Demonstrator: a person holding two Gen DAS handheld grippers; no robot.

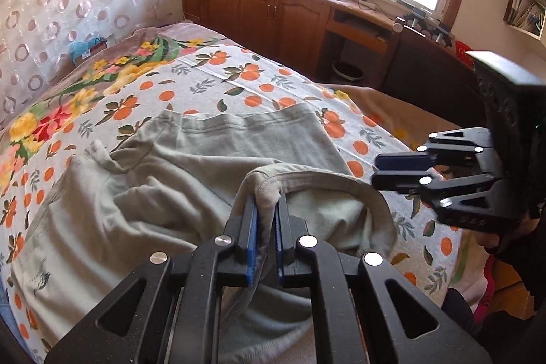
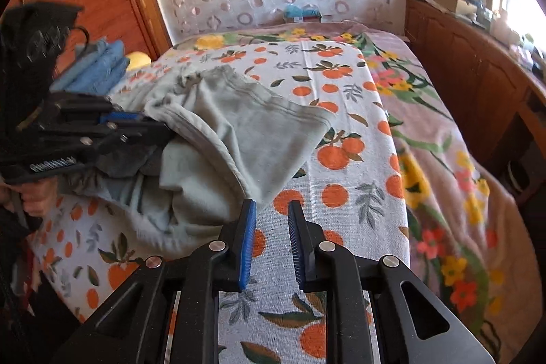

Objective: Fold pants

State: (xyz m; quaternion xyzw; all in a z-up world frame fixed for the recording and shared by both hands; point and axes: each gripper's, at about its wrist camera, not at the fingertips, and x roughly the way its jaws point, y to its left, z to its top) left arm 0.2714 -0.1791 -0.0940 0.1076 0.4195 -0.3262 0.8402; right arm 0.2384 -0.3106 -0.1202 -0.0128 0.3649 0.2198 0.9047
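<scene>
The pants [image 1: 191, 166] are lying across the orange-print sheet [image 1: 211, 81] on the bed, pale grey-green and partly doubled over, with one hemmed edge spread flat toward the far side and a thick rolled edge arching up toward me. That arch is there because I am lifting it: my left gripper [image 1: 267, 210] is pinching a bunched corner of the cloth between its blue pads, jaws nearly together with fabric squeezed in the gap, so the edge is hanging from me in a loop instead of resting on the sheet. Holding it up this way is keeping the layer free to carry over the rest of the garment.

My right gripper [image 2: 272, 214] is carrying nothing. Its jaws are standing a little apart, with only the printed sheet showing between the pads, and it is hovering just beside the near edge of the pants, not touching them as far as I can tell. I judge it is placed there to take a second hold on that edge, so both ends of the fold travel together and the cloth does not sag or twist.

Beyond the pants, a stack of folded blue cloth [image 2: 99, 63] is sitting at the bed's far side, well apart from my work.
</scene>
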